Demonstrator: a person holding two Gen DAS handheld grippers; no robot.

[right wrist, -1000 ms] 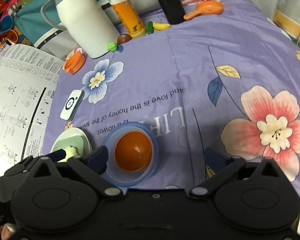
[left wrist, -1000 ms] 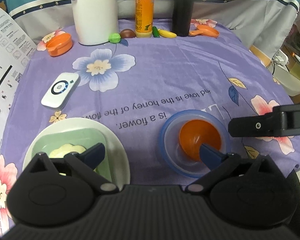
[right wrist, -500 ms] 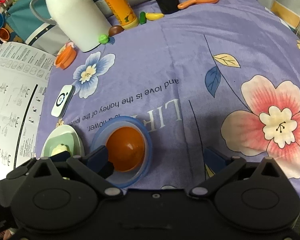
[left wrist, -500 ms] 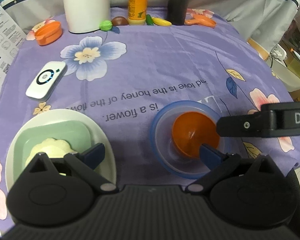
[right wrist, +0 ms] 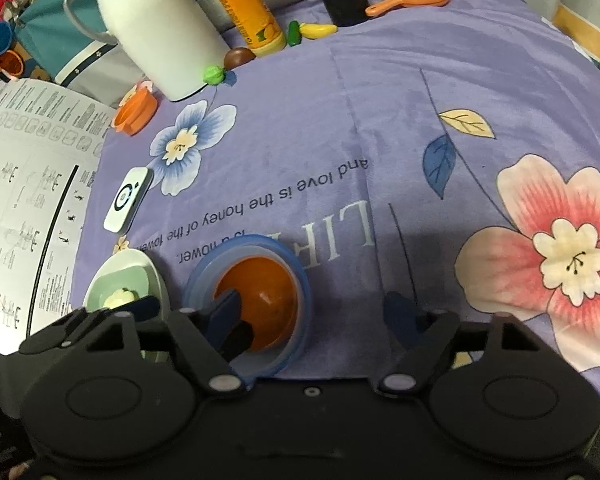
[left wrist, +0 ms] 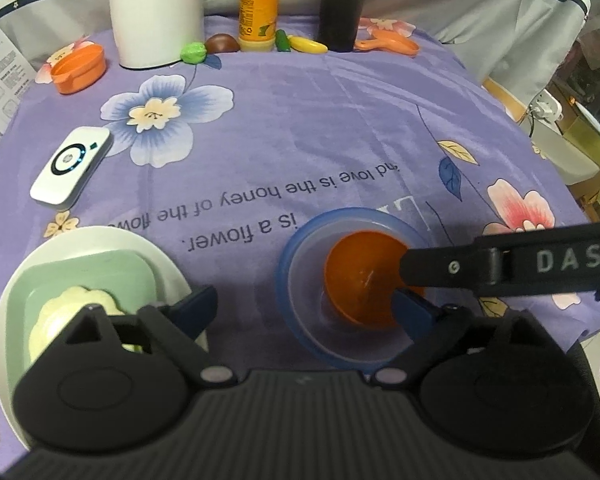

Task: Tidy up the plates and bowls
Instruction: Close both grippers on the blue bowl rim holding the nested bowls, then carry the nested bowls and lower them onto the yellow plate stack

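Only the right view shows the right gripper (right wrist: pixel 314 314), jaws closing, straddling the blue bowl's (right wrist: pixel 300 280) rim.

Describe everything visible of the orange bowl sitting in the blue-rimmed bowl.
The orange bowl is small, round, glossy and plastic-looking, and appears empty. It sits upright inside the translucent blue-rimmed bowl on the purple floral cloth, nearer that bowl's right side in the left wrist view. The right gripper, jaws just closing, has its left finger over the bowl's near rim; contact cannot be confirmed.
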